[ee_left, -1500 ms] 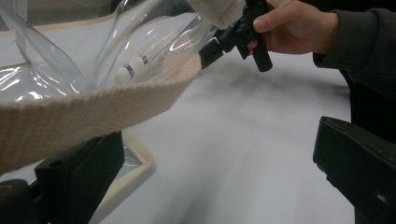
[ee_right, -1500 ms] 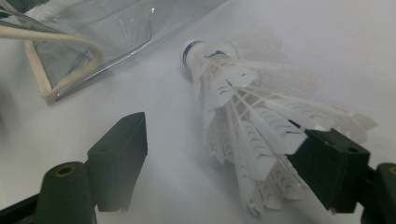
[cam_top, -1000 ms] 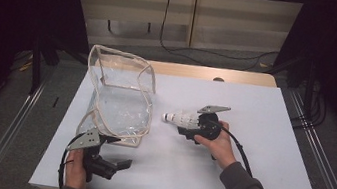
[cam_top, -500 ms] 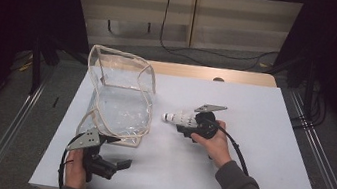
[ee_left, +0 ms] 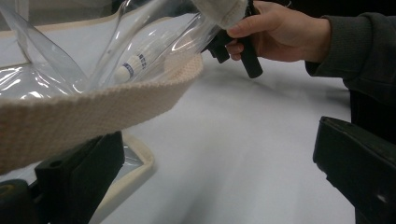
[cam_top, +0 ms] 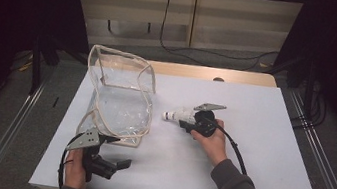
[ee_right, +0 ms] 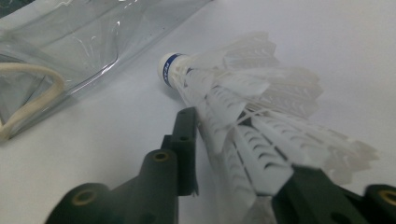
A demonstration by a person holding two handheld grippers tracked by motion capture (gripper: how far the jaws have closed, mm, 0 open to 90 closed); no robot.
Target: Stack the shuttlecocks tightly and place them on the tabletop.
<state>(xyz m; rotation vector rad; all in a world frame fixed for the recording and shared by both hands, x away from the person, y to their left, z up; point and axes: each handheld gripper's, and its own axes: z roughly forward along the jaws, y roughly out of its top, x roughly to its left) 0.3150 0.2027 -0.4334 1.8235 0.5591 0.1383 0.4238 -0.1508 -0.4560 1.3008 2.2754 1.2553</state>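
A white feathered shuttlecock (cam_top: pixel 175 114) with a blue-banded cork lies level just above the white table, cork toward the bag. My right gripper (cam_top: pixel 187 120) has just been closing its jaws and is shut on the feather skirt (ee_right: pixel 243 107); in its own view my right gripper (ee_right: pixel 243 156) has both jaws against the feathers. A clear plastic bag (cam_top: pixel 118 98) with cream trim stands open to the left of it. At the bag's near corner my left gripper (cam_top: pixel 117 151) rests open, and the bag's cream strap (ee_left: pixel 93 107) crosses in front of my left gripper (ee_left: pixel 219 158) without being pinched.
The white table top (cam_top: pixel 271 140) has free room to the right and in front of the right hand. A wooden edge (cam_top: pixel 240 77) runs along the back. Metal rails (cam_top: pixel 319 157) flank both sides, and cables (cam_top: pixel 223 54) lie on the floor beyond.
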